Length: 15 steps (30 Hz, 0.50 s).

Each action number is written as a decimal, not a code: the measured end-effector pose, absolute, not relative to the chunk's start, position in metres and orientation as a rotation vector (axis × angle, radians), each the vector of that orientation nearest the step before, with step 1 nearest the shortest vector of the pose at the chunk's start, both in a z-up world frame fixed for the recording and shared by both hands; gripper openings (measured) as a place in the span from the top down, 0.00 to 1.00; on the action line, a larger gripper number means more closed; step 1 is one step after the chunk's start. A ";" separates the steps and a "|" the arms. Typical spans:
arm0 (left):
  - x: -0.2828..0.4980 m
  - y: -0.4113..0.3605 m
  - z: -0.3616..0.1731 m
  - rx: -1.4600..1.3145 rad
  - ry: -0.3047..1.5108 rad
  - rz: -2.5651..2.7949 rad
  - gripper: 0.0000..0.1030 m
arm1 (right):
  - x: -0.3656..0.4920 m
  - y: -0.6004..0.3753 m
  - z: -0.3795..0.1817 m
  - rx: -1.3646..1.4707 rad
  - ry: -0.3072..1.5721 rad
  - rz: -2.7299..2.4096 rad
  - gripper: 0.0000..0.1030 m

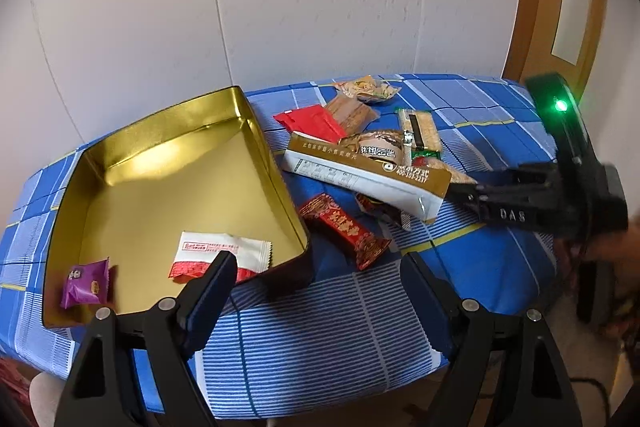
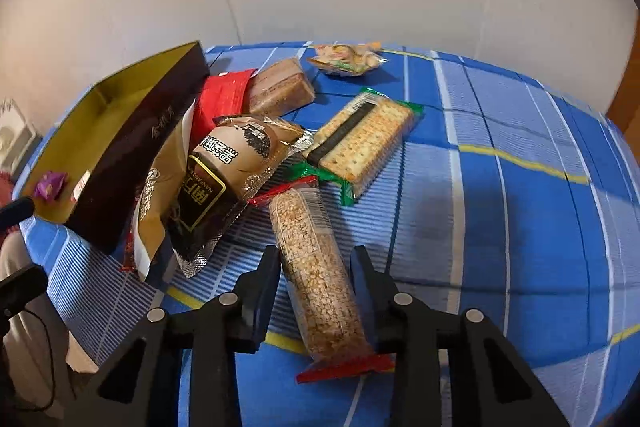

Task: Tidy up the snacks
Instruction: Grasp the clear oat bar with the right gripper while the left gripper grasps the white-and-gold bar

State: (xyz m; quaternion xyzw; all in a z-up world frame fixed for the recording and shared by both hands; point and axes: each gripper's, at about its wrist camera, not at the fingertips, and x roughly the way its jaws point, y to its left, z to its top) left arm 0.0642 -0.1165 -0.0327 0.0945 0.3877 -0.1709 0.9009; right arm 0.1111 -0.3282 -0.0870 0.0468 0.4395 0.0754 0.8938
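A clear-wrapped grain bar (image 2: 316, 267) with red ends lies on the blue checked cloth. My right gripper (image 2: 316, 255) straddles it, both pads against its sides. In the left wrist view that right gripper (image 1: 460, 193) reaches into the snack pile from the right. The gold tin (image 1: 256, 131) stands open at the left, holding a white-and-red sachet (image 1: 224, 255) and a purple candy (image 1: 86, 283). My left gripper (image 1: 320, 259) hovers open at the tin's near corner with nothing between its fingers.
Beside the tin's dark wall (image 2: 132, 131) lie a gold-and-white pouch (image 1: 360, 171), a red patterned packet (image 1: 344, 231), a brown bun pack (image 2: 228, 167), a cracker pack (image 2: 368, 143), a wafer block (image 2: 280, 87) and a small mixed-snack bag (image 2: 344, 61). A wall stands behind, a wooden door (image 1: 560, 7) at the right.
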 end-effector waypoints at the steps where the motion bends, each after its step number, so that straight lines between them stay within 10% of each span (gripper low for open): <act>1: 0.066 -0.118 -0.032 0.190 0.806 -0.354 0.18 | 0.108 -0.331 -0.088 0.129 0.903 0.146 0.65; 15: 0.127 -0.149 -0.029 -0.005 0.966 -0.364 0.18 | 0.089 -0.351 -0.090 0.227 0.785 -0.020 0.67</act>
